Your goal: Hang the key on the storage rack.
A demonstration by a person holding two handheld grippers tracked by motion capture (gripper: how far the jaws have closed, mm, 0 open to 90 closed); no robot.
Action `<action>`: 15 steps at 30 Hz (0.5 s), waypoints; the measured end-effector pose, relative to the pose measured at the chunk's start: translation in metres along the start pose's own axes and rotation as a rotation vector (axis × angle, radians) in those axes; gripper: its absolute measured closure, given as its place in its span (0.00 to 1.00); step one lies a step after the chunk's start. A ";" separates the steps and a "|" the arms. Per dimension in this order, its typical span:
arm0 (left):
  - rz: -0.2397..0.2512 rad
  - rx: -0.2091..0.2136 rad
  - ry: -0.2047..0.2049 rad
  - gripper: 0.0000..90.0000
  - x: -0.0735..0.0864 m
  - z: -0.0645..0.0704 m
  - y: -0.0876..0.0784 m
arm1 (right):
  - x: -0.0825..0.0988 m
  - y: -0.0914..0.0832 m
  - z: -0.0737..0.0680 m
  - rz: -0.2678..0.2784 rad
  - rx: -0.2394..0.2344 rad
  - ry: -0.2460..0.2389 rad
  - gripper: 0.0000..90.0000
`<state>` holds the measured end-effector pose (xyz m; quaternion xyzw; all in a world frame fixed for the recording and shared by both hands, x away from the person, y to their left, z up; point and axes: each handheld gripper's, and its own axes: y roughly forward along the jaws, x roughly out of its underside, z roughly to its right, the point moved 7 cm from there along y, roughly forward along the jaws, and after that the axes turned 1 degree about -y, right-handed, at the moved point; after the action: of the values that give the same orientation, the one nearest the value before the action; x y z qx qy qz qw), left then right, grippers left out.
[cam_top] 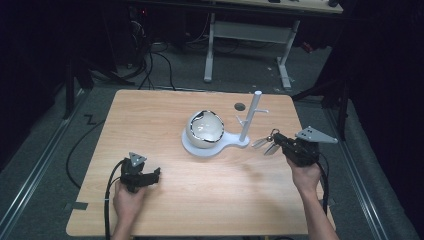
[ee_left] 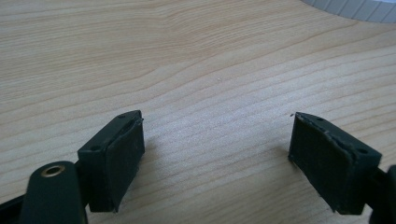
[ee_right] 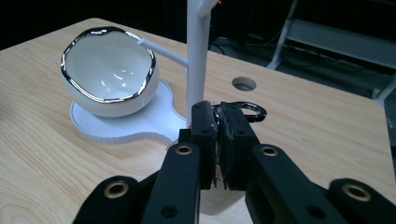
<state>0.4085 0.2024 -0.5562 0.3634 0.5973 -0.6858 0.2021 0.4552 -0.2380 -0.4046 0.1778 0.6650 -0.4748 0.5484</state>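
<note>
High view: a person stands at a pale wooden surface [cam_top: 165,210], holding a two-jaw claw in each hand. The right claw [cam_top: 274,143] has its jaws pressed shut on a bunch of keys [cam_top: 264,144], which hang out just beyond its tips. In the right gripper view, a dark metal key ring [ee_right: 247,110] sticks out from between the closed jaws of the right claw [ee_right: 217,140].

Directly ahead of that claw, very near its tips, rises a white stand [ee_right: 196,60] with an upright post and short side pegs [cam_top: 241,121]. The post grows from a flat white base, and farther ahead and off to one side of the claw, on that same base, sits a round white bowl [ee_right: 109,74] with a shiny silver rim. The bowl looks empty.

The left claw [cam_top: 150,176] rests low over the surface, well apart from the stand and bowl, nearer the person. In the left gripper view its jaws stand wide apart with nothing between the left claw's [ee_left: 217,154] pads, only bare wood beneath.

Judging by this, the keys are already picked up and carried close to the stand. What seems left is to bring the ring onto a peg, or over the bowl, and let go.
</note>
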 end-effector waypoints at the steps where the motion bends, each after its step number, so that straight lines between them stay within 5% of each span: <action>1: 0.000 0.000 0.000 0.21 0.000 0.000 0.000 | 0.000 0.000 0.000 0.000 0.000 0.000 0.95; 15: 0.000 0.000 0.000 0.21 0.000 0.000 0.000 | -0.031 -0.006 -0.001 0.058 -0.015 -0.038 0.95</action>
<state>0.4085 0.2024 -0.5562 0.3634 0.5972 -0.6858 0.2022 0.4609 -0.2309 -0.3742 0.1840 0.6526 -0.4570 0.5756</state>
